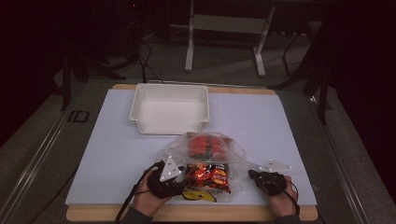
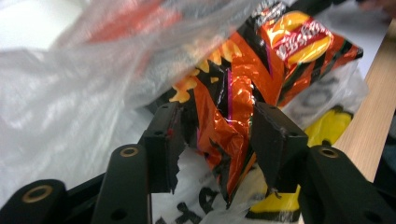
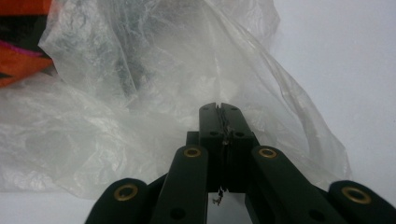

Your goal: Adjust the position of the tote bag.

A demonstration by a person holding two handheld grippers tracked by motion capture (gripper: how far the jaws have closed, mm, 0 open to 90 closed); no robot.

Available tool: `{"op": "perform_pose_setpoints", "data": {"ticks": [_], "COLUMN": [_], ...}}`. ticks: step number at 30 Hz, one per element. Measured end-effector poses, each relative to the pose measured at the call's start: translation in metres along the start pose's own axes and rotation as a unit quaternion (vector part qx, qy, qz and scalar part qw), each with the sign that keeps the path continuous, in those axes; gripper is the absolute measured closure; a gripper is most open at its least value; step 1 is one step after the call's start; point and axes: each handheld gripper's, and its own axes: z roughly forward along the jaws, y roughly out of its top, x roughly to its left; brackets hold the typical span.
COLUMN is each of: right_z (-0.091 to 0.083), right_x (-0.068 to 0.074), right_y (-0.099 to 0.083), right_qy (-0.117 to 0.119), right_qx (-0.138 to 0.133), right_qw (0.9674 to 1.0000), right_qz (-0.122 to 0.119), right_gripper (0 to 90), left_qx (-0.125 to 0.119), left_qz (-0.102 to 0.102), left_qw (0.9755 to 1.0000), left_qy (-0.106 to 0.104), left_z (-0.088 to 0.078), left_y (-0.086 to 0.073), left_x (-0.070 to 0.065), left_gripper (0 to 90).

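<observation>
Straddling a crinkly foil snack packet (image 2: 243, 107), left tongs (image 2: 217, 140) spread; right tongs (image 3: 219, 122) pinching filmy plastic bag (image 3: 140, 107)

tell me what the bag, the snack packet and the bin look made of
Bag: thin clear plastic film, seemingly; crinkled, translucent, things show through. Snack packet: likely metallised foil-plastic, glossy orange and black, with sharp shiny creases. Bin: probably rigid moulded plastic, off-white, smooth with a matt look.
</observation>
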Motion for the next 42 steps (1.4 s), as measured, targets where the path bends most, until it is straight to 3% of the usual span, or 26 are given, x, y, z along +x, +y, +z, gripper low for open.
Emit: {"op": "perform_pose_setpoints", "data": {"ticks": [3, 6, 9, 11, 15, 19, 20, 21, 26, 42], "right_z": [0.0, 0.0, 0.0, 0.0, 0.0, 0.0, 0.0, 0.0, 0.0, 0.0], "right_x": [0.0, 0.0, 0.0, 0.0, -0.001, -0.001, -0.001, -0.001, -0.001, -0.001], "right_y": [0.0, 0.0, 0.0, 0.0, -0.001, -0.001, -0.001, -0.001, -0.001, -0.001], "right_qy": [0.001, 0.001, 0.001, 0.001, 0.002, 0.003, 0.003, 0.003, 0.004, 0.004], "right_qx": [0.0, 0.0, -0.001, -0.001, -0.003, -0.003, -0.003, -0.003, -0.004, -0.005], "right_qw": [1.0, 1.0, 1.0, 1.0, 1.0, 1.0, 1.0, 1.0, 1.0, 1.0], "right_qz": [0.0, 0.0, 0.0, 0.001, 0.002, 0.002, 0.002, 0.002, 0.004, 0.003], "right_gripper": [87.9, 87.9, 87.9, 87.9, 87.9, 87.9, 87.9, 87.9, 87.9, 88.0], "left_qx": [0.018, 0.041, 0.045, 0.065, 0.075, 0.08, 0.08, 0.079, 0.073, 0.045], "left_qz": [0.008, 0.03, 0.035, 0.044, 0.052, 0.063, 0.064, 0.065, 0.069, 0.076], "left_qw": [0.9998, 0.9987, 0.9984, 0.9969, 0.9959, 0.9948, 0.9947, 0.9947, 0.9949, 0.9954], "left_qy": [0.001, 0.005, 0.001, 0.004, 0.005, 0.006, 0.007, 0.007, -0.001, -0.037], "left_z": [0.004, 0.011, 0.013, 0.018, 0.021, 0.021, 0.021, 0.02, 0.018, 0.009], "left_y": [-0.005, -0.007, -0.006, -0.004, -0.003, -0.002, -0.001, 0.0, 0.002, 0.009], "left_x": [-0.002, -0.007, -0.008, -0.011, -0.011, -0.012, -0.012, -0.012, -0.012, -0.012], "left_gripper": [49.8, 49.7, 55.0, 55.2, 55.0, 66.4, 66.4, 74.3, 85.9, 89.4]}}
